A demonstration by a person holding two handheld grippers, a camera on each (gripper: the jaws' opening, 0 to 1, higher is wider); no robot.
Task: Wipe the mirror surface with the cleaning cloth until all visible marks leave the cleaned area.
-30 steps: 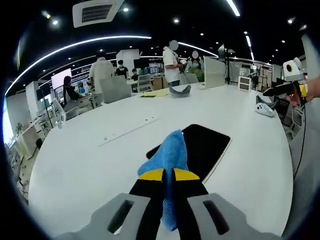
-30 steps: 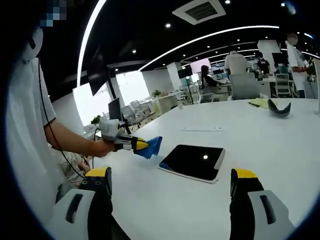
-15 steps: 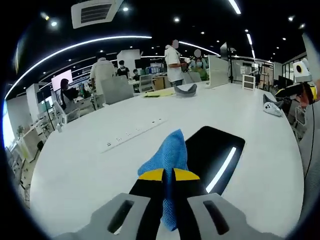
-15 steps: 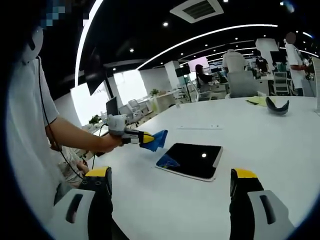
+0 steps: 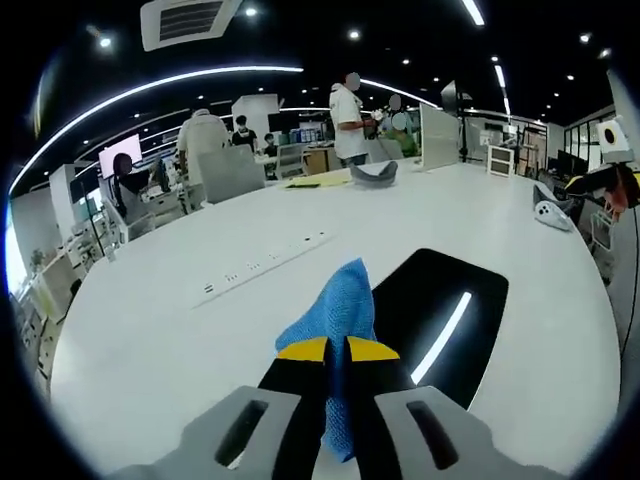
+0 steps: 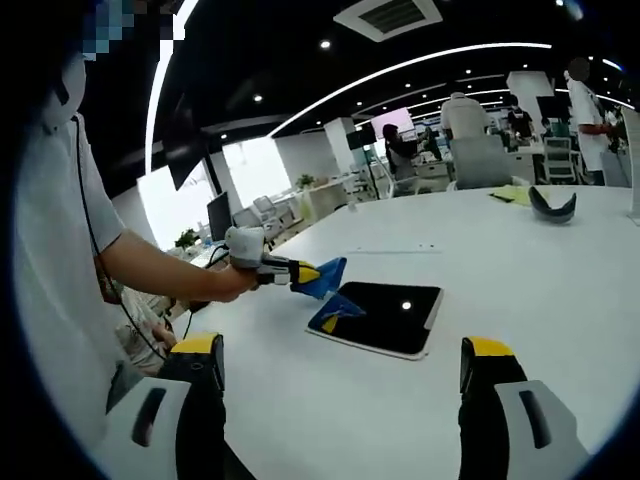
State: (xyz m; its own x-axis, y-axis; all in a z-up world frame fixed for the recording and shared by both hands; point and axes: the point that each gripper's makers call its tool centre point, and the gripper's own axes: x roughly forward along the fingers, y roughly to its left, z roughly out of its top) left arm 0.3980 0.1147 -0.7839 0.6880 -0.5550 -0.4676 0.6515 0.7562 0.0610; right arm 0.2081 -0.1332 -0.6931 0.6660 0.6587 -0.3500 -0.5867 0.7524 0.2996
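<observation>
A flat rectangular mirror [image 5: 445, 310] [image 6: 385, 315] lies on the white table [image 5: 160, 330] [image 6: 560, 300]; its dark face reflects a ceiling light strip. My left gripper [image 5: 337, 350] is shut on a blue cleaning cloth [image 5: 338, 310], held just over the mirror's near corner. In the right gripper view the left gripper [image 6: 305, 272] with the cloth [image 6: 325, 275] hovers above the mirror's left corner, and the cloth's reflection shows in the glass. My right gripper [image 6: 340, 365] stands open, jaws wide apart, nothing between them, well short of the mirror.
A white power strip [image 5: 265, 265] lies on the table left of the mirror. A grey curved object [image 5: 365, 172] [image 6: 552, 205] and a yellow sheet [image 5: 310, 183] sit at the far edge. A white controller [image 5: 552, 213] is at the right. People and chairs stand beyond.
My left gripper has carried the cloth forward, from beside the mirror to over its near corner. The mirror looms larger in the left gripper view. The right gripper has stayed open and nearly still.
</observation>
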